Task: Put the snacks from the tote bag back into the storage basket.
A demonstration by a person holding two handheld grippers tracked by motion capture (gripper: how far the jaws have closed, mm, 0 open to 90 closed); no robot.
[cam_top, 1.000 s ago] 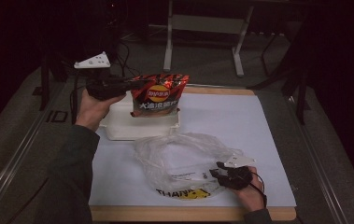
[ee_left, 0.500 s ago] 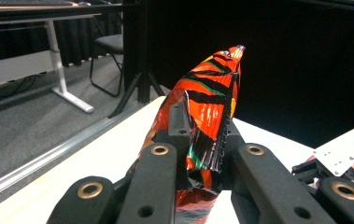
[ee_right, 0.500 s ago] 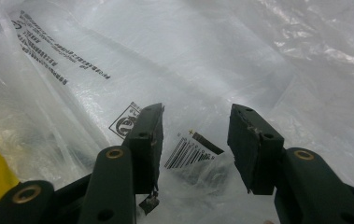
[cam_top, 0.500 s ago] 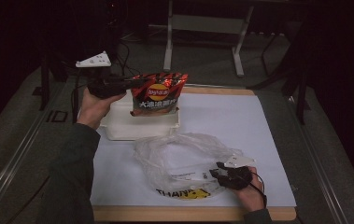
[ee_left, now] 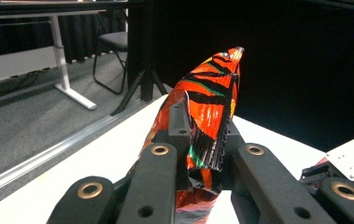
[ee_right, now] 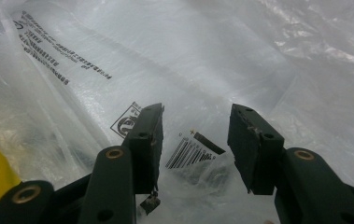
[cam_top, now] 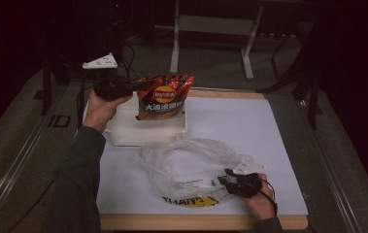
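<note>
**Left tongs clamp chip bag, right tongs agape at plastic bag**

Left gripper (cam_top: pixel 132 88) is clenched on the edge of the red chip bag (cam_top: pixel 164 96); in the left gripper view the jaws pinch the bag's crimped seam (ee_left: pixel 201 144), bag standing edge-on so its front print can't be read there. In the high view the chip bag hangs above the white tray (cam_top: pixel 123 131) w/ its lower part hiding the tray's middle; whether it touches the tray can't be told. Right gripper (cam_top: pixel 226 180) sits low at the near edge of the clear plastic bag (cam_top: pixel 191 160), jaws spread apart, nothing between them but bag film behind; right gripper view shows a barcode (ee_right: pixel 191 151) & small print through the wrinkled plastic, text too small to read. Yellow print at table edge is partly covered by the bag. Room beyond the table is dark, details lost.

Vs 1 s ago: chip bag, left hand & right gripper are all in about the same places, no clear shift
</note>
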